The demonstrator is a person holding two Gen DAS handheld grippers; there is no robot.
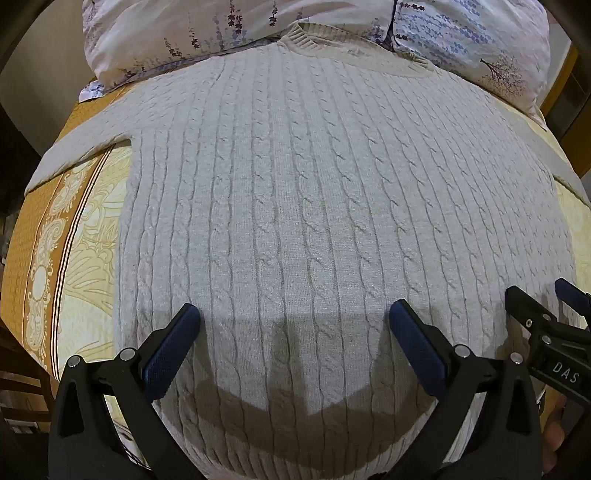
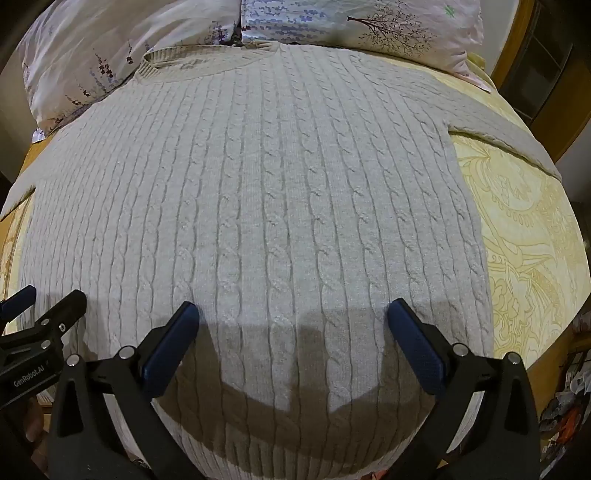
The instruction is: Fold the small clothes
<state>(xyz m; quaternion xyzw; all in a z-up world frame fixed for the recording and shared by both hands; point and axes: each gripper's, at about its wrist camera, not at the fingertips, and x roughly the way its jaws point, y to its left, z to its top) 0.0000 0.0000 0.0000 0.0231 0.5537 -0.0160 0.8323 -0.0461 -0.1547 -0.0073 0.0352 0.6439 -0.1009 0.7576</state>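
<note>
Cream cable-knit sweater (image 1: 314,206) laid flat on the yellow patterned bedspread (image 1: 85,236), collar against 2 floral pillows (image 1: 207,33). Left hand-held gripper (image 1: 294,323) held above the lower body, fingers spread apart, nothing clamped; right hand-held gripper (image 2: 293,323) likewise. Left sleeve (image 1: 74,158) is seen in the left wrist view; right sleeve (image 2: 506,142) in the right.

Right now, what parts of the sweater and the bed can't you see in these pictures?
- Sweater hem: both views, hidden below the claws and their shadow.
- Left sleeve end: left wrist view, cut off by the fisheye edge.
- Right sleeve end: right wrist view, runs off the bed's edge.
- Pillows: tops cut off in both views.
- Sweater's underside: hidden against the bed.
</note>
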